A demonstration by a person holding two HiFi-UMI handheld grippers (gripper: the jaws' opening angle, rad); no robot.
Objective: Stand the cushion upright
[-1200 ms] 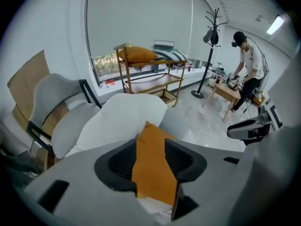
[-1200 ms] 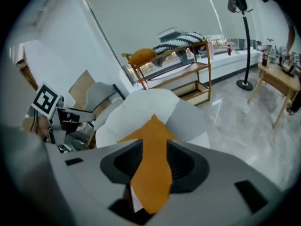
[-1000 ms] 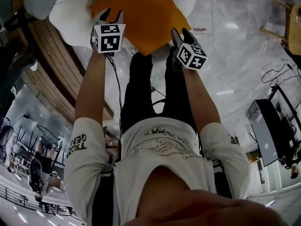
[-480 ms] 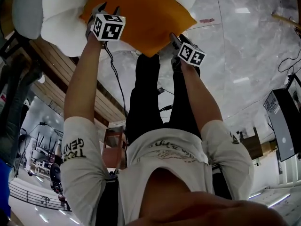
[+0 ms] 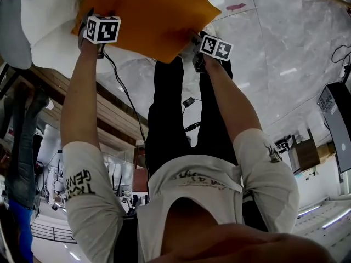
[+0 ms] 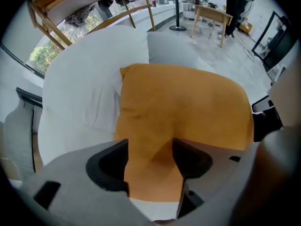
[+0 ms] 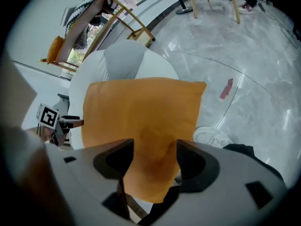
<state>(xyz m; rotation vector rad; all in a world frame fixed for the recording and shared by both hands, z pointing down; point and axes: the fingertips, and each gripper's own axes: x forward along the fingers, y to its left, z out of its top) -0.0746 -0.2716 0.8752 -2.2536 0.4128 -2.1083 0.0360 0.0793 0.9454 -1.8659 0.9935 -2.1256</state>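
Note:
An orange cushion (image 5: 148, 12) rests against the white padded seat (image 5: 49, 21). My left gripper (image 5: 92, 27) is at its near left corner and my right gripper (image 5: 196, 40) at its near right corner. In the left gripper view the cushion (image 6: 183, 102) fills the gap of the left gripper (image 6: 150, 149), whose jaws are opening, with a crease in the fabric beside one pad. The right gripper view shows the same cushion (image 7: 141, 112), its corner between the right gripper's (image 7: 154, 154) opening jaws. The left gripper (image 7: 51, 119) shows at that view's left edge.
The person's dark trouser legs (image 5: 175, 108) stand close under the cushion, with a white shoe (image 7: 211, 136) beside it. A wooden slatted platform (image 5: 109, 111) runs at the left. A black box (image 5: 339, 125) stands on the marble floor at the right. A wooden table (image 6: 211, 15) is far behind the seat.
Both grippers and the cushion have shifted toward the top of the head view, and the two grippers have drawn further apart. More of the cushion now lies over the white seat.

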